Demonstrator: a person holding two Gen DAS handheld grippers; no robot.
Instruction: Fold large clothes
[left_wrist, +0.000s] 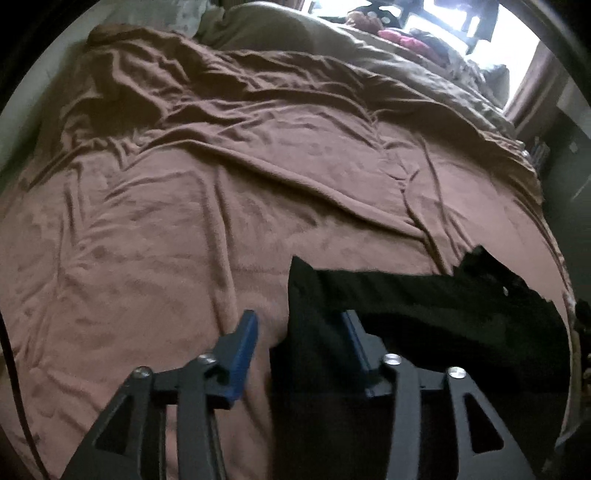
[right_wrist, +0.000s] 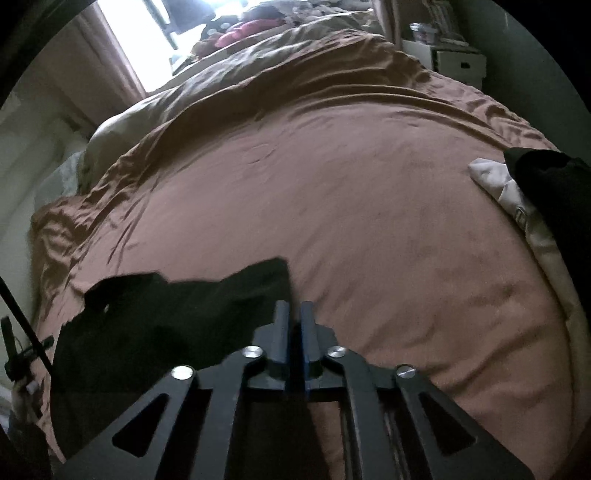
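Note:
A black garment (left_wrist: 424, 310) hangs over the near edge of a bed covered by a brown blanket (left_wrist: 221, 206). My left gripper (left_wrist: 301, 321) is open; the garment's left edge lies between its blue-padded fingers, draped over the right finger. In the right wrist view the same garment (right_wrist: 166, 317) spreads to the left of my right gripper (right_wrist: 293, 314), whose fingers are shut on the garment's right edge. The cloth below the fingers is dark and hard to make out.
A white cloth (right_wrist: 495, 181) and another dark piece (right_wrist: 554, 192) lie at the bed's right edge. Pillows and red items (right_wrist: 240, 31) sit at the far end by a bright window. A white bedside cabinet (right_wrist: 458, 62) stands far right.

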